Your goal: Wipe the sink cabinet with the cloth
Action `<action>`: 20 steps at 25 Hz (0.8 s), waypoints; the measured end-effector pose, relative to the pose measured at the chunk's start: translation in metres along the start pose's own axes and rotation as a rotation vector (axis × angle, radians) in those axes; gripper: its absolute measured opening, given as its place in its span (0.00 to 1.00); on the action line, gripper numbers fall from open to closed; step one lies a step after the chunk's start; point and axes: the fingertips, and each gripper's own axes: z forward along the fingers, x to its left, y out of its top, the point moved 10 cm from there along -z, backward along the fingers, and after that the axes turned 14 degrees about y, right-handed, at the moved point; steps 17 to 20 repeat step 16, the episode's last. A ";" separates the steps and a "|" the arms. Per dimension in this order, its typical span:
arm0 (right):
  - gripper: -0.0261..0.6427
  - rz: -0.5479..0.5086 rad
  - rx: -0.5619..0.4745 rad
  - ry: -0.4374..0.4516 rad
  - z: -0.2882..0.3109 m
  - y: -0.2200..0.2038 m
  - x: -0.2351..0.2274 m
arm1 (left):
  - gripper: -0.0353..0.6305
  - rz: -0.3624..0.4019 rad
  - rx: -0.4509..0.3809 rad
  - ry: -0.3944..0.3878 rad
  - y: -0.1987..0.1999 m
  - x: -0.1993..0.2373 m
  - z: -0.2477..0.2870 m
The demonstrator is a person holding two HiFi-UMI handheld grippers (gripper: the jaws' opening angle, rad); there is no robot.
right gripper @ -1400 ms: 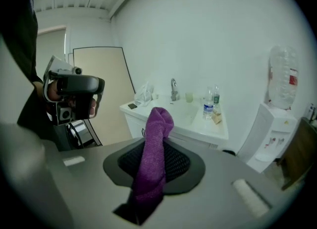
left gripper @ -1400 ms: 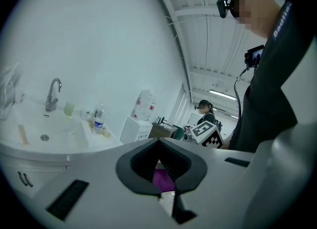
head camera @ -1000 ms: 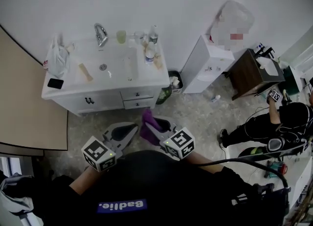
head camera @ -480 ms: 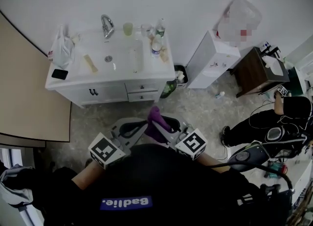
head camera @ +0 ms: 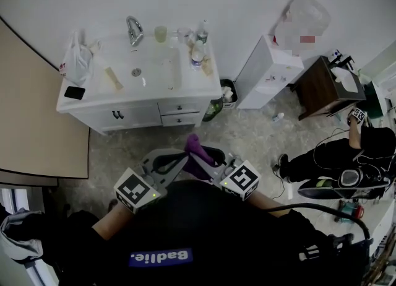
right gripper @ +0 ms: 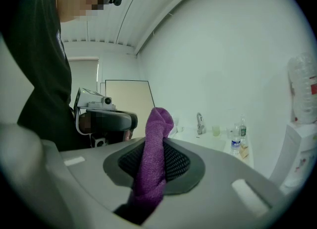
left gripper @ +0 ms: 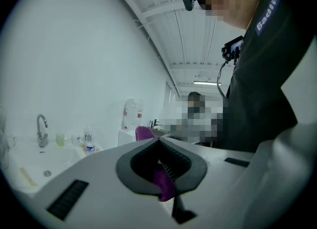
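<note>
Right tongs: your right tongs (head camera: 201, 160) (right gripper: 157, 143) are squeezed tight on the purple fuzzy cloth (head camera: 193, 145) (right gripper: 154, 166)
Cloth: the purple fuzzy cloth pokes up past the tips in a round bump, and the rest hangs down between the dark pads; it is near you, close to your tummy, and well apart from the cabinet
Left tongs: your left tongs (head camera: 179, 158) (left gripper: 157, 139) are closed, tips pressed together, with nothing pinched in them; their tips sit just beside the cloth, on its left, and purple shows through the hole between the pads
Sink cabinet: the white sink cabinet with small drawers (head camera: 142, 116) stands far from you against the white wall, a bit to the left, with grey speckled floor (head camera: 260, 133) between it and the tongs
On the cabinet top: a shiny metal tap (head camera: 133, 30) at the far edge, a pale green cup (head camera: 161, 33) just right of it, clear plastic bottles (head camera: 197, 56) near the far right corner, a flat black phone (head camera: 75, 93) at the near left corner, a white plastic bag (head camera: 75, 65) on the left end
Right side of the room: a person in black (head camera: 346, 161) is down low on the floor, well apart from you
</note>
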 end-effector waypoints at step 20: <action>0.15 0.013 0.009 -0.020 -0.006 -0.004 0.003 | 0.04 -0.012 -0.010 0.018 -0.007 -0.002 0.002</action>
